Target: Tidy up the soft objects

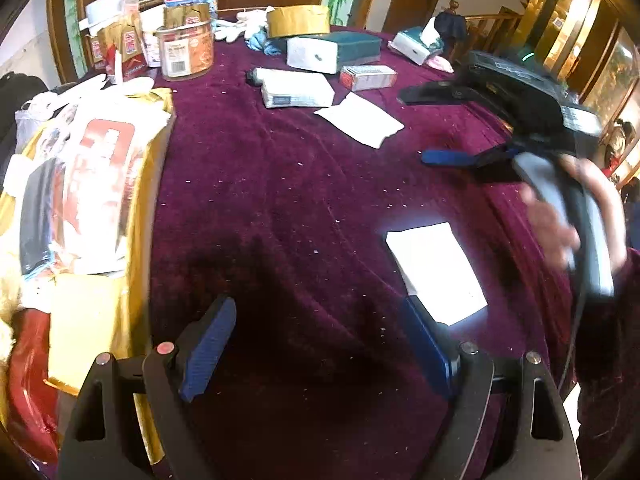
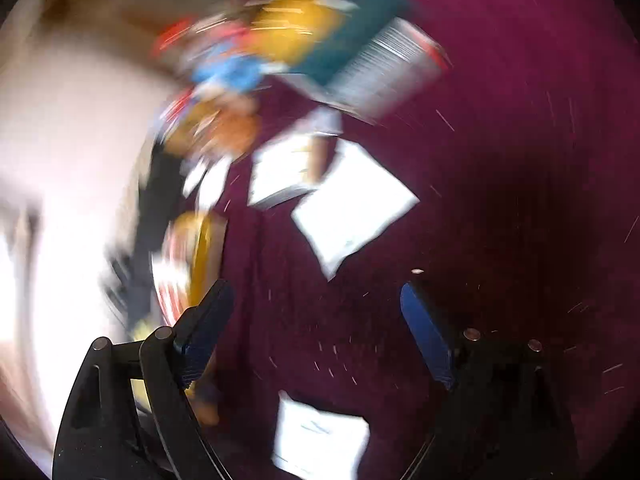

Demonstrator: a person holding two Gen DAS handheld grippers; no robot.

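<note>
Tongs first: left gripper (image 1: 316, 344) spread wide over bare purple tablecloth (image 1: 280, 200), pinching nothing; right gripper (image 2: 316, 332) likewise spread and empty, seen through heavy blur. White packet (image 1: 436, 272) lying flat just beyond the left gripper's right finger. Gold box (image 1: 148, 208) at the left edge, crammed with packets. Open cloth across the middle. Farther off, second white packet (image 1: 360, 120), tissue packs (image 1: 296, 88), clear jar (image 1: 186, 54), gloves (image 1: 240, 26).

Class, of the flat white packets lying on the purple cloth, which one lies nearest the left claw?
The bright white packet beside the left claw, touching its right finger; the other lies farther back.
</note>
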